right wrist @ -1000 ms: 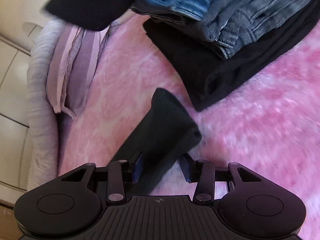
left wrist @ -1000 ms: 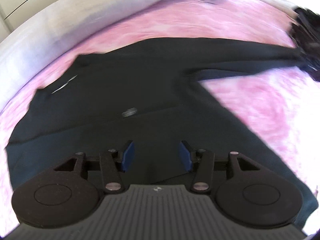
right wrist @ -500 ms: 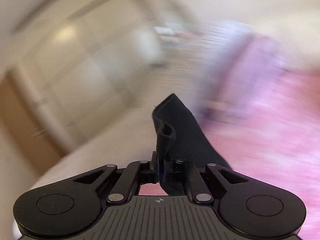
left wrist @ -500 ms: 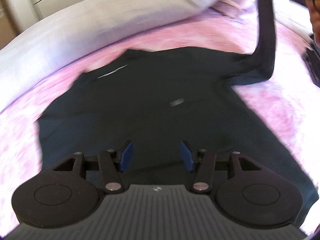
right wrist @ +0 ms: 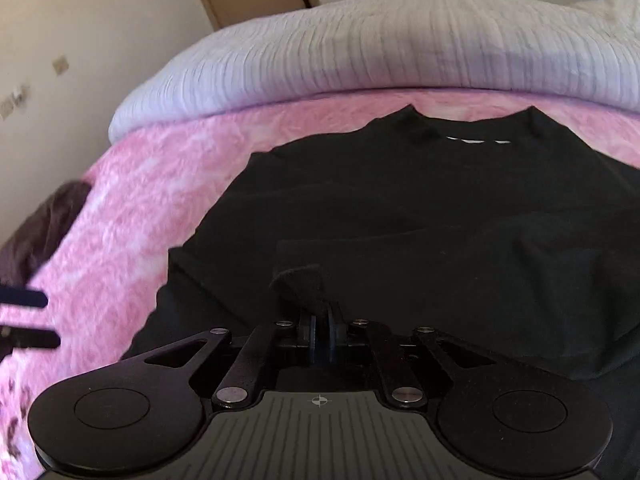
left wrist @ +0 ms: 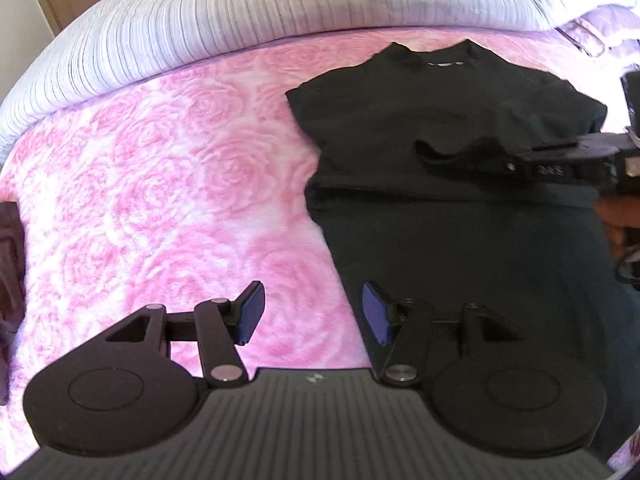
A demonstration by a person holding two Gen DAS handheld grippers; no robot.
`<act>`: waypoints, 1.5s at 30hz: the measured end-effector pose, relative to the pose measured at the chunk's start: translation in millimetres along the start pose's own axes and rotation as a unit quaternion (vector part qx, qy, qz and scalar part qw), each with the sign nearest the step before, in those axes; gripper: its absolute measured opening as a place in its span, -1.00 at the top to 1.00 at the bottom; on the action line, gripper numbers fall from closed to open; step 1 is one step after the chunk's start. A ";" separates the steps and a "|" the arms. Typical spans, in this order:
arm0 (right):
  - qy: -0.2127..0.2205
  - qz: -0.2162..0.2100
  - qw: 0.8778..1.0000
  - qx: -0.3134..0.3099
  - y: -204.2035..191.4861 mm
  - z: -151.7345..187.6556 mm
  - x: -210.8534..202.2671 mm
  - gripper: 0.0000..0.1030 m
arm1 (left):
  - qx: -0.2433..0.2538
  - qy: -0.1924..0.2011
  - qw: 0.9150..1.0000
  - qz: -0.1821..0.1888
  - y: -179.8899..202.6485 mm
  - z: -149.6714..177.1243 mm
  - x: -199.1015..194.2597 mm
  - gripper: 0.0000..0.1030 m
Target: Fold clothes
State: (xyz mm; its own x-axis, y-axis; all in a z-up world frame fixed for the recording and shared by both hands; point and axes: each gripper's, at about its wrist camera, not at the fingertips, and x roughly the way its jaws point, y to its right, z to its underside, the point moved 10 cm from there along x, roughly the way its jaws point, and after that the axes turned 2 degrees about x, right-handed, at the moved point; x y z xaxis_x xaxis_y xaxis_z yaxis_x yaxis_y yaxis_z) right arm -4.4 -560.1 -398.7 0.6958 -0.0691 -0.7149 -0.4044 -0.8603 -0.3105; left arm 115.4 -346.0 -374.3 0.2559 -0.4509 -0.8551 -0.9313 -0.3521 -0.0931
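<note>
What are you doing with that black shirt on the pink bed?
A person is folding a black long-sleeve shirt spread on the pink rose-patterned blanket. The right tongs have the sleeve cuff between their pads, laid across the shirt's chest, and their jaws are opening. The left tongs hang open and empty over the blanket at the shirt's edge. A white ribbed pillow lies beyond the collar.

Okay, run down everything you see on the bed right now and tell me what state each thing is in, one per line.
Black long-sleeved shirt: lying flat on the bed, collar toward the pillows, one sleeve folded across the chest.
Pink rose-patterned blanket: spread flat under the shirt.
Left gripper: fingers apart, empty, over the shirt's edge.
Right gripper: fingers opening, sleeve cuff between them.
Dark brown garment: crumpled at the bed's edge.
</note>
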 end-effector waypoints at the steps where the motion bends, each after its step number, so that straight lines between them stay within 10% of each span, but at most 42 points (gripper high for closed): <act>1: -0.008 -0.001 1.000 -0.006 -0.4 -2.7 0.2 0.64 | 0.002 0.007 1.000 0.009 2.7 -8.9 3.9 0.04; 6: 0.009 -0.006 0.999 -0.045 -3.6 -4.0 -40.3 -0.01 | 0.007 0.038 0.996 0.083 28.5 -62.4 40.0 0.04; 9: 0.019 0.031 0.998 -0.060 13.6 1.9 -68.4 -0.07 | 0.000 0.043 0.990 0.136 54.4 -100.7 72.0 0.04; 14: 0.012 0.209 0.976 -0.063 104.9 21.9 -99.9 -0.25 | 0.029 0.001 0.984 0.174 99.4 -125.3 129.5 0.11; 18: -0.008 0.297 0.955 -0.017 182.3 36.5 -107.6 -0.39 | 0.074 -0.035 0.983 0.162 119.0 -116.8 154.2 0.69; 19: -0.008 0.300 0.954 -0.004 196.1 36.9 -105.8 -0.39 | 0.073 -0.028 0.984 0.162 118.1 -120.6 147.3 0.96; 27: 0.029 0.276 0.960 -0.031 232.8 0.6 -61.1 -0.41 | 0.047 0.049 0.988 0.142 84.2 -181.3 92.1 0.97; 30: 0.053 0.376 0.925 -0.017 274.2 -3.7 -92.1 -0.42 | 0.062 0.027 0.988 0.136 82.0 -174.9 100.8 0.96; 36: 0.018 0.341 0.940 0.011 303.4 11.2 -101.3 -0.45 | 0.113 -0.049 0.983 0.135 97.7 -128.3 135.0 0.95; 45: -0.009 0.333 0.943 0.027 288.8 25.4 -118.3 -0.50 | -0.009 -0.071 0.989 0.132 56.0 -115.6 149.2 0.65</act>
State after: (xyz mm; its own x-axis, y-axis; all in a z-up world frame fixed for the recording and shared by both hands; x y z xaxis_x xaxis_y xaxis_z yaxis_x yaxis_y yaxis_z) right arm -218.6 -787.5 -419.8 0.2669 -0.5754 -0.7731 -0.7774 -0.6027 0.1801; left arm 131.4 -527.8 -448.1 -0.0349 -0.4089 -0.9119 -0.9560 -0.2524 0.1498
